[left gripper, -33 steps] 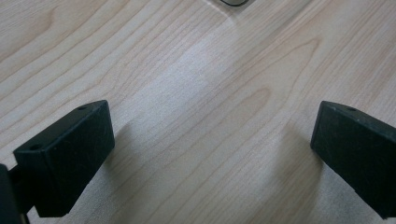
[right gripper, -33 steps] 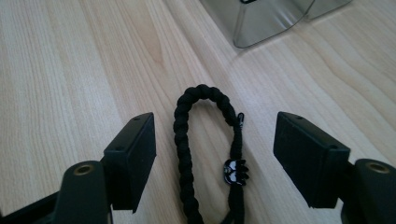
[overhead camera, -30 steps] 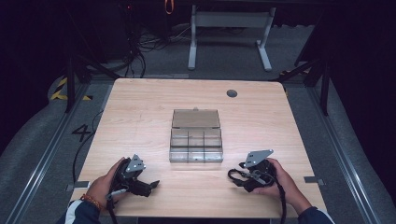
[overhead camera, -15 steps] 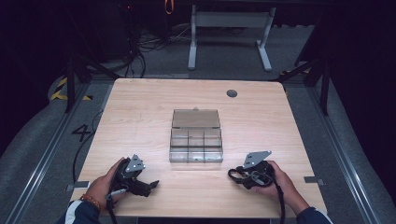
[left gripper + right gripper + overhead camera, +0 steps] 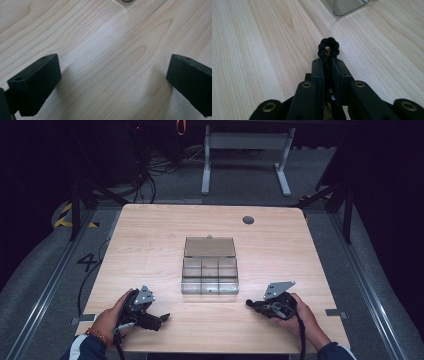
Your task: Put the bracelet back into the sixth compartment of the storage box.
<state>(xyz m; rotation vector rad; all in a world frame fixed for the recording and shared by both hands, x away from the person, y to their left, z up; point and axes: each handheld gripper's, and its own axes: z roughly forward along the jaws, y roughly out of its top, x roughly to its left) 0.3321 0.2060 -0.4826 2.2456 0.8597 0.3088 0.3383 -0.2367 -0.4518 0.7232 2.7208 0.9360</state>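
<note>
The right gripper point(image 5: 327, 62) has its fingers pinching a small black braided cord loop point(image 5: 328, 48), held low over the table point(image 5: 150, 240) near the clear compartment box point(image 5: 210, 266). The loop looks light, soft and floppy, best pinched at its tail; it points straight out past the fingertips. The left gripper point(image 5: 112, 82) rests with fingers spread, empty.

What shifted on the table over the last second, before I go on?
Almost nothing. The right gripper has perhaps eased a little nearer the person, staying shut on the black braided loop. The left gripper stays open and low over the table, and the clear compartment box sits where it was, lid open.
</note>
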